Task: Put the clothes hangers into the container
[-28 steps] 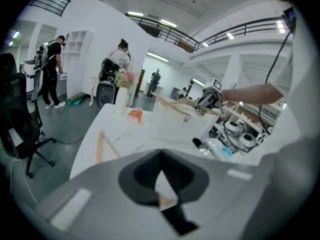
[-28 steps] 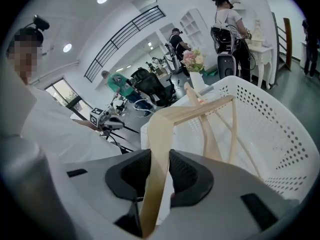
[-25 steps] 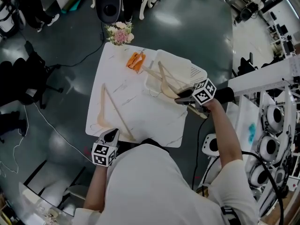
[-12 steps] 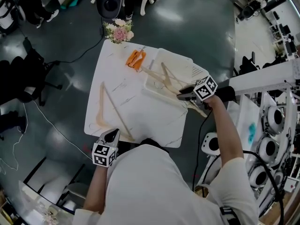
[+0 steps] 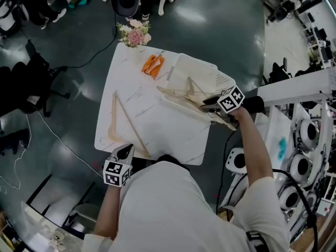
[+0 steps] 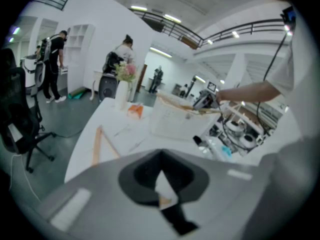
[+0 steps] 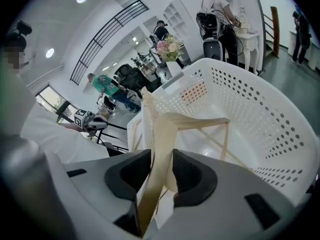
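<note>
The right gripper (image 5: 208, 105) hovers at the near right corner of the container (image 5: 207, 70), a white basket with rows of small holes in its walls. Its fingers (image 7: 192, 176) are clamped on one arm of a pale wooden hanger (image 5: 181, 93). That arm stands on edge and runs straight through the gap between the two dark pads, touching both. From the grip, the wooden hanger reaches out over the container's near rim, its crossbar and far arm hanging inside the container, above the floor. Its other end pokes out past the container's left wall, tilted rather than flat.

A second hanger (image 5: 128, 125) lies flat on the table (image 5: 157, 122), well to the left of the container and apart from it. One long arm slants toward the table edge farthest from the container.

The left gripper (image 5: 124, 152) is at that same far edge, well apart from the container, just beside the tip of the second hanger. Its fingers (image 6: 137, 176) are drawn together at the tips with nothing gripped; only a sliver of table and hanger shows through the slit behind them.

An orange item (image 5: 152, 66) sits just beside the container's far left corner, and a bunch of flowers (image 5: 134, 35) stands beyond it.
</note>
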`<state>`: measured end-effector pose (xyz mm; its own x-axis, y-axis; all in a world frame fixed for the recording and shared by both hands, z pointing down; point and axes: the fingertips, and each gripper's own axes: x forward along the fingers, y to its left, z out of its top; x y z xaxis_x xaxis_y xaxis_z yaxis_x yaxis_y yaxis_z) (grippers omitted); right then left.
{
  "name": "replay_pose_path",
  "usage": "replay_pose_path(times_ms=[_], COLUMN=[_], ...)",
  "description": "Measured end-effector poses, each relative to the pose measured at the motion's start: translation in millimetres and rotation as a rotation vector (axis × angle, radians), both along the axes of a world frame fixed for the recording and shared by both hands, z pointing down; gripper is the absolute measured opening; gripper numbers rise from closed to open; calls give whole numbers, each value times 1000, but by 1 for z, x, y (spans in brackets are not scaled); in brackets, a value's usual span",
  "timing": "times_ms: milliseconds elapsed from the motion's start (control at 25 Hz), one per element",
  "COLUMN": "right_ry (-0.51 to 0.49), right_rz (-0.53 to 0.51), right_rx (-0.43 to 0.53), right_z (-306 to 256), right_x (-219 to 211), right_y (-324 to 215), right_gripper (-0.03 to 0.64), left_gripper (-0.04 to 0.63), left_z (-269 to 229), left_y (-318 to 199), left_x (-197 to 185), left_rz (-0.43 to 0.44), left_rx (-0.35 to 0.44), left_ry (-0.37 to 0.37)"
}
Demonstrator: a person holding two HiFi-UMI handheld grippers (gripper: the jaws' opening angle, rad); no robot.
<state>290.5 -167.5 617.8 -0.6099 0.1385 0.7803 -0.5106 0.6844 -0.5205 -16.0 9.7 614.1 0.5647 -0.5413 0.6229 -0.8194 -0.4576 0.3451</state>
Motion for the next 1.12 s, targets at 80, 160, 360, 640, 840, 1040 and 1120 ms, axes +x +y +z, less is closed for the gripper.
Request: replay_pose_path(times_ms=[80, 160, 360, 640, 840, 1040, 1120], right_ry=[3, -2, -3, -44, -81, -104, -100], right_rz=[0, 10, 30, 19, -18, 6, 37], right_rx=[32, 68, 119, 179, 196, 228, 246], right_z=[-2, -6, -13, -35, -52, -63, -63], right_x=[-2, -3, -3, -20, -43, -65, -71], right_y=[-2, -7, -9, 5, 27, 49, 55], right_gripper=[110, 126, 137, 137, 135, 110, 86], left_gripper=[2, 2, 2, 2, 2, 2, 2], left_z=[0, -1, -4, -6, -11, -18, -21], left_y=[0, 0, 2, 5, 2, -2, -4], left_x=[0, 2, 6, 4, 4, 5, 5], left_rz=[2, 6, 17, 29, 43, 56, 61], left_rx=[1, 3, 13, 28, 50, 76, 87], left_ry=[1, 2, 8, 6, 12, 21, 25])
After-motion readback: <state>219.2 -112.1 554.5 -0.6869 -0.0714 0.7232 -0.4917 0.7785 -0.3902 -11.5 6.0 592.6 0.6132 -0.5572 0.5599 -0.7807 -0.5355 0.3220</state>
